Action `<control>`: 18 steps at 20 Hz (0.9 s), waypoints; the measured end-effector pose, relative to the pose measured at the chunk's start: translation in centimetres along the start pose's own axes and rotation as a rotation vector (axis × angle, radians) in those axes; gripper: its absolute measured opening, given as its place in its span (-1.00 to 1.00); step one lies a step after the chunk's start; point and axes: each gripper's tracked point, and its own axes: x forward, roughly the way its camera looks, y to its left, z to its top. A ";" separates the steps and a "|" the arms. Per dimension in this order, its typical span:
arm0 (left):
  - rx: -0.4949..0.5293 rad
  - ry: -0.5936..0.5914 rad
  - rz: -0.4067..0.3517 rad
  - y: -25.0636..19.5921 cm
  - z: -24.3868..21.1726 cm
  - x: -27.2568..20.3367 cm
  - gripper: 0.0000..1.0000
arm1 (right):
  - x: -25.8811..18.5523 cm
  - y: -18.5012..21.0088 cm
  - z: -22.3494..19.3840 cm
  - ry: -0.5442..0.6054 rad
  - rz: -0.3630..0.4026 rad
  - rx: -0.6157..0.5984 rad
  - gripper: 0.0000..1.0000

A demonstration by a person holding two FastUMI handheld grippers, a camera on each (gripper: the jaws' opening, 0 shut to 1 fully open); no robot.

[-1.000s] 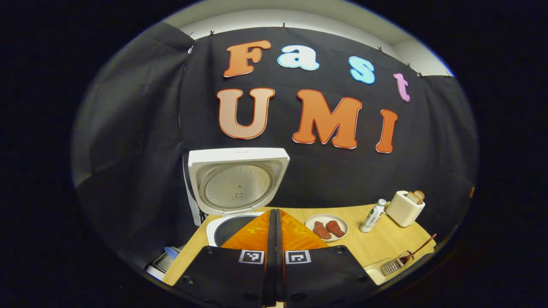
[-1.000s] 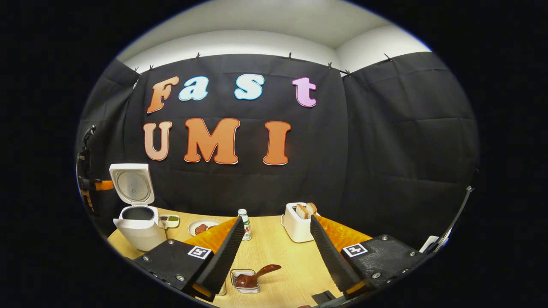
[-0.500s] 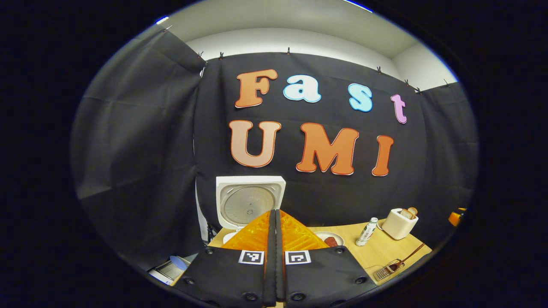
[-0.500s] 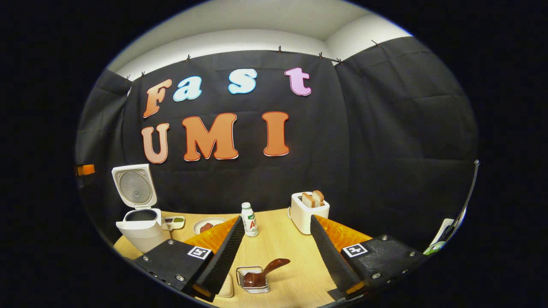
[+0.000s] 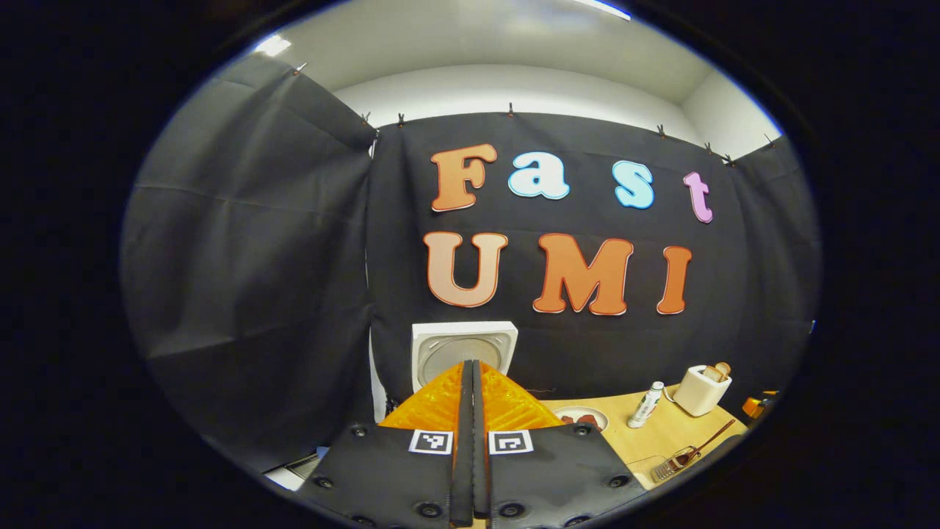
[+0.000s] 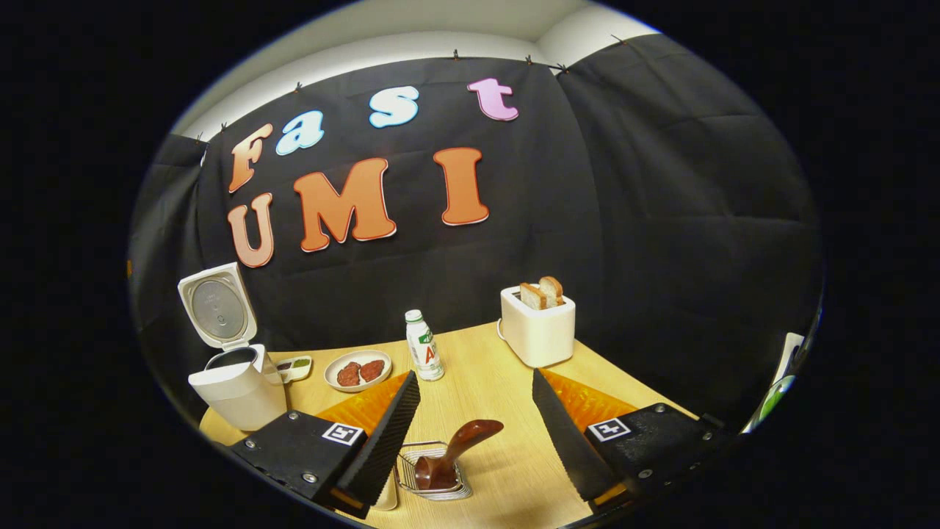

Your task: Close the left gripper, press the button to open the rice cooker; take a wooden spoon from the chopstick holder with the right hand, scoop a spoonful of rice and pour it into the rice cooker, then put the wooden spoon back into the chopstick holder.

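So, biggest thing first: the table [image 6: 499, 382] runs across the bottom of my right gripper view, and the rice cooker [image 6: 235, 382] sits at about 9 o'clock with its lid already up, so I'd call the button step done. In my left gripper view the same rice cooker's raised lid peeks over the left gripper [image 5: 471, 382], whose fingers are clenched flat together on nothing.

Now the bit that matters. My right gripper [image 6: 474, 411] is spread wide and empty, and the chopstick holder [image 6: 433, 477] sits low between its fingers, around 6 o'clock, just ahead of them. The wooden spoon [image 6: 459, 448] stands in it, long axis leaning from the holder up toward 1 o'clock. The right side is clearly the nearer one, so I reckon I drop and pinch across that handle.
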 end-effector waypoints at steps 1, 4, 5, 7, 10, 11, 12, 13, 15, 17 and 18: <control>-0.002 -0.010 0.019 0.4 0.3 -0.3 -0.92 | 0.5 -0.2 -0.8 0.018 -0.001 0.010 0.91; -0.008 -0.026 0.062 1.3 0.8 -1.1 -0.91 | 1.6 0.0 -3.1 0.069 0.010 0.036 0.90; -0.004 -0.035 0.069 1.6 1.1 -1.0 -0.89 | 1.9 0.1 -4.0 0.090 0.019 0.048 0.91; 0.005 -0.044 0.081 1.9 1.3 -1.8 -0.82 | 2.3 0.3 -5.2 0.116 0.030 0.071 0.90; 0.018 -0.048 0.086 1.7 1.5 -2.2 -0.82 | 2.7 0.9 -7.0 0.160 0.056 0.108 0.88; 0.015 -0.045 0.092 1.7 1.3 -2.1 -0.44 | 2.9 1.3 -7.7 0.183 0.070 0.129 0.87; 0.009 -0.040 0.088 1.8 1.2 -2.2 -0.29 | 2.9 1.6 -8.1 0.197 0.076 0.146 0.79; 0.003 -0.036 0.093 1.9 1.1 -2.2 -0.14 | 3.0 1.6 -8.3 0.206 0.078 0.160 0.70; 0.004 -0.020 0.087 1.8 0.5 -2.2 0.11 | 3.0 1.8 -8.8 0.215 0.081 0.191 0.46; 0.013 -0.020 0.094 2.1 0.7 -2.3 0.66 | 3.1 1.8 -9.5 0.240 0.080 0.206 0.10; 0.017 -0.021 0.098 2.1 0.4 -2.4 0.66 | 3.1 1.9 -9.8 0.251 0.083 0.212 -0.02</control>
